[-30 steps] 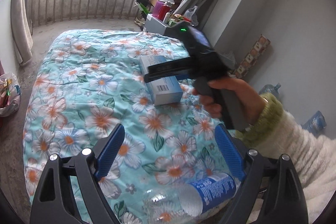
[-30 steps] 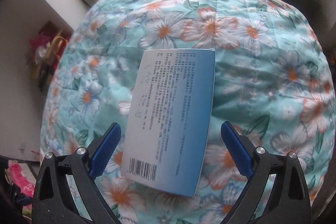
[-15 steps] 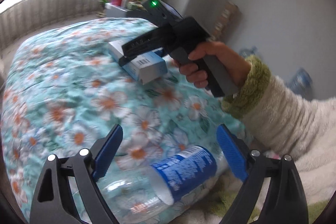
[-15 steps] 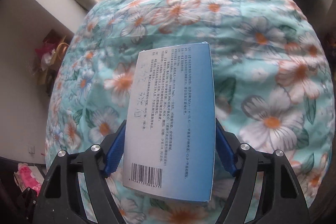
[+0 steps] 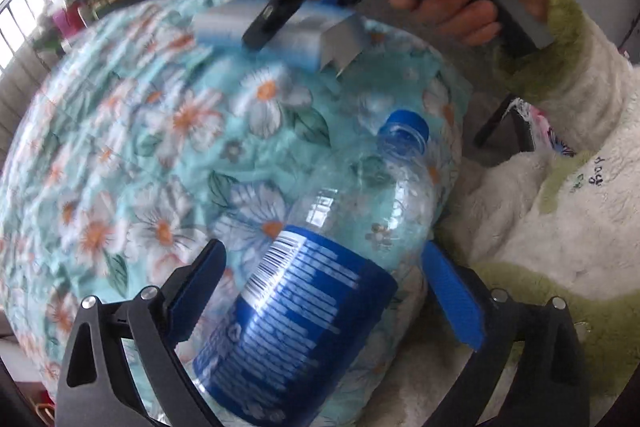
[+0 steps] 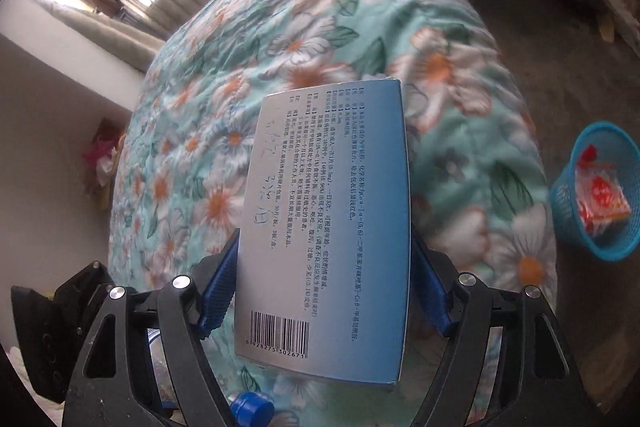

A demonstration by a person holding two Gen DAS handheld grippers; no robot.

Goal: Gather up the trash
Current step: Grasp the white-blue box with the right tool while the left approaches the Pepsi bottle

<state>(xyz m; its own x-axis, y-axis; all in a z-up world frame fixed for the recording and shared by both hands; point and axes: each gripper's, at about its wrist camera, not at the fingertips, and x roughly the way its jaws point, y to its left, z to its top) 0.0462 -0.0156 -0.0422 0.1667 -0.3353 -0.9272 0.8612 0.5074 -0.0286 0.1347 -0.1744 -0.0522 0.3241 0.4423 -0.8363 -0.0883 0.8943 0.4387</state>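
Our right gripper (image 6: 322,291) jaws pinch the blue box (image 6: 326,227) mid-frame; our left gripper (image 5: 324,287) jaws stand spread around the bottle (image 5: 320,291) lying on the bed (image 5: 120,147).

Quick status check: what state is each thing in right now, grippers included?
Right gripper: shut on the box.
Box: clamped at both sides, one end flap open.
Left gripper: open, fingers on either side of the bottle.
Bottle: lying on the quilt, cap on, not gripped.
Basket: on the floor, upright, red-and-white wrappers inside.
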